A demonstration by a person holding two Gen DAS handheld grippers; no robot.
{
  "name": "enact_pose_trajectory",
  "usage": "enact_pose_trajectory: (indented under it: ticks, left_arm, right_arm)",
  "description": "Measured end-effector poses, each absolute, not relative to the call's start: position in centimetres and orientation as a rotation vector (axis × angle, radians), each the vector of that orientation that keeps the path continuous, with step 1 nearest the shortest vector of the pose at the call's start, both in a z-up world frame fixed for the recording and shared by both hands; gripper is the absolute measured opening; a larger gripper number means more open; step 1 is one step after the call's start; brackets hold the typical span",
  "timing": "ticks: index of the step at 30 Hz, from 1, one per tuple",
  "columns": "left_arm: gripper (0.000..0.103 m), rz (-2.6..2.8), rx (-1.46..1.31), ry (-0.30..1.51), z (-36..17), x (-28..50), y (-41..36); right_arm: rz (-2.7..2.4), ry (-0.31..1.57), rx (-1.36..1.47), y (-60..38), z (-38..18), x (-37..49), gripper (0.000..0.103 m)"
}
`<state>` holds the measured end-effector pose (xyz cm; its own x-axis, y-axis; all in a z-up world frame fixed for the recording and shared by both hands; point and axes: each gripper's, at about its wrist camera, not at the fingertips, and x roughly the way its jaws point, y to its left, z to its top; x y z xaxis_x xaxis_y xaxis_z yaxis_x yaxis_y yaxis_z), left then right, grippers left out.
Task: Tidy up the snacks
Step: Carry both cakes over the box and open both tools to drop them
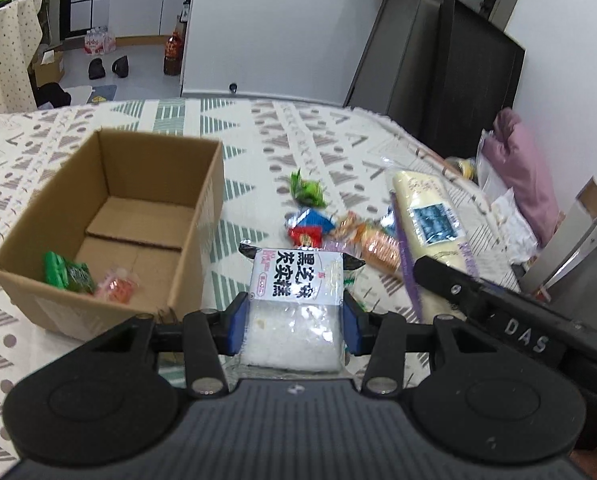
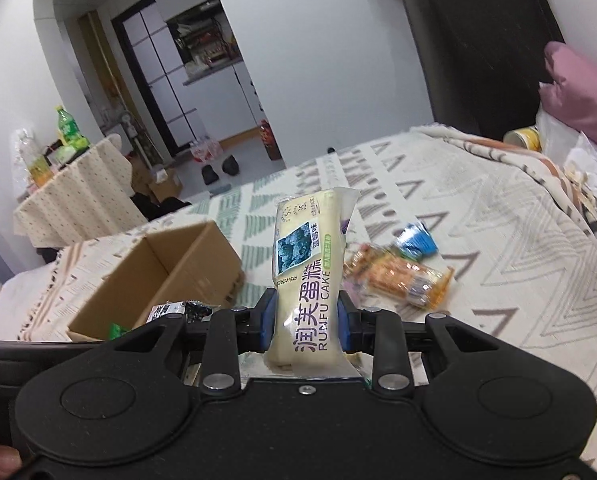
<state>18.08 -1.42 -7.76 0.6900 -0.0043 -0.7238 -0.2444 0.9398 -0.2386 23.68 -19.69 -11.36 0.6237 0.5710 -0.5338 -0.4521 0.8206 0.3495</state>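
Now cream cake packet (image 2: 306, 280), purple lettering.

A white sesame-cake packet (image 1: 296, 300) and a cream Runfu cake packet (image 2: 308, 280) are held aloft, right of an open cardboard box (image 1: 110, 220) containing green and pink snacks.

The cake wrapper (image 2: 308, 280) reads "润芙蛋糕 RUNFU CAKE" and "蓝莓味". The right claw's black arm (image 1: 526, 332) carries "DAS". The white snack packet (image 1: 296, 276) shows "黑芝麻", upside down.
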Motion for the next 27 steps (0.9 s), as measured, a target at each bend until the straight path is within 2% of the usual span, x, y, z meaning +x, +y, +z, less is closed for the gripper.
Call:
enact_pose_trajectory:
  ticks: [11, 27]
  left_arm:
    - [0.046, 0.144, -0.353, 0.711, -3.6, 17.2, 1.5]
    - [0.046, 0.242, -0.407, 0.653, -1.8, 14.9, 9.4]
  right_arm:
    - [0.670, 0.629, 0.241, -17.4, -9.7, 23.5, 0.030]
    - [0.805, 0.611, 0.231, -10.4, -8.0, 22.4, 0.029]
